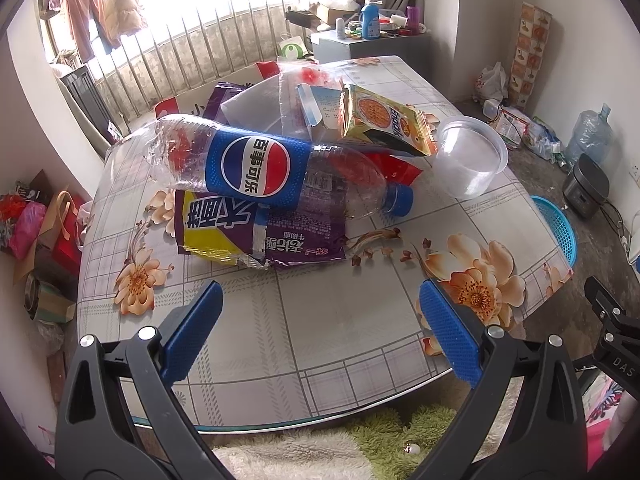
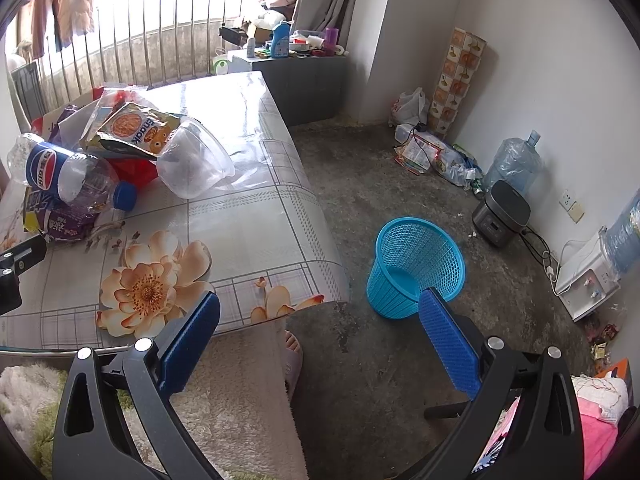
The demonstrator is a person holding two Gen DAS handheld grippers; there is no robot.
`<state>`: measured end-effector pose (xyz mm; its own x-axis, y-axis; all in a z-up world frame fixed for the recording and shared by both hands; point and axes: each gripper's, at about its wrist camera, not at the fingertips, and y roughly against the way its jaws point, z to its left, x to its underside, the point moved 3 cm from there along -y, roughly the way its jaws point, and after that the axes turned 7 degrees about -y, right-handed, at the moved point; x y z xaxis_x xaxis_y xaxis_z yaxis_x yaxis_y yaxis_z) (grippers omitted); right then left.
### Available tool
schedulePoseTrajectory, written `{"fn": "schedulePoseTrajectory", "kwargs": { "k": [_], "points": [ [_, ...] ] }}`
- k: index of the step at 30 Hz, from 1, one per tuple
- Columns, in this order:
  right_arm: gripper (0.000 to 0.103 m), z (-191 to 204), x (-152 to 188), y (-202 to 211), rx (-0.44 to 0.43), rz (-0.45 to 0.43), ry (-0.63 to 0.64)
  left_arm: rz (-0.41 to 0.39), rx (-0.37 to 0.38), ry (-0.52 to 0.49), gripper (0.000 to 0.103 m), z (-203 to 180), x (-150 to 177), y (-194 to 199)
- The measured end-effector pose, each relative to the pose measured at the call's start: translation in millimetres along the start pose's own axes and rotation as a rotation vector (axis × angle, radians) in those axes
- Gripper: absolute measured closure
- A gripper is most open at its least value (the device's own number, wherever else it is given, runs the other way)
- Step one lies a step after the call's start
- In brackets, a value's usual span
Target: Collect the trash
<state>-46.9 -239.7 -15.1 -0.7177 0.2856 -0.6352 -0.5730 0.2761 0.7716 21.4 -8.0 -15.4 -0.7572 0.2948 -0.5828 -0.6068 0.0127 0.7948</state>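
A pile of trash lies on the flowered table (image 1: 320, 344): a crushed Pepsi bottle (image 1: 256, 164) on a purple noodle wrapper (image 1: 280, 240), a yellow snack bag (image 1: 384, 120), a clear plastic cup (image 1: 468, 156) on its side, clear plastic bags (image 1: 272, 100) and a red wrapper (image 1: 396, 168). My left gripper (image 1: 320, 300) is open and empty, just short of the pile. My right gripper (image 2: 320, 312) is open and empty, off the table's near right corner. The pile also shows in the right wrist view, with the bottle (image 2: 60, 176) and cup (image 2: 192, 164). A blue mesh trash basket (image 2: 416, 264) stands on the floor right of the table (image 2: 248, 232).
A fluffy rug (image 2: 224, 400) and a slippered foot (image 2: 292, 356) lie under the table's near edge. A rice cooker (image 2: 500, 212), water jug (image 2: 512, 164), water dispenser (image 2: 588, 276) and cables line the right wall. A cluttered cabinet (image 2: 300, 68) stands beyond the table.
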Motion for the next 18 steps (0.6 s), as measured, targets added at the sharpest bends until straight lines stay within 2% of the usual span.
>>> {"fn": "schedulePoseTrajectory", "kwargs": {
  "k": [18],
  "points": [
    [0.006, 3.0, -1.9, 2.4, -0.010, -0.003, 0.005, 0.002, 0.000, 0.001, 0.008, 3.5, 2.3, -2.6]
  ]
}}
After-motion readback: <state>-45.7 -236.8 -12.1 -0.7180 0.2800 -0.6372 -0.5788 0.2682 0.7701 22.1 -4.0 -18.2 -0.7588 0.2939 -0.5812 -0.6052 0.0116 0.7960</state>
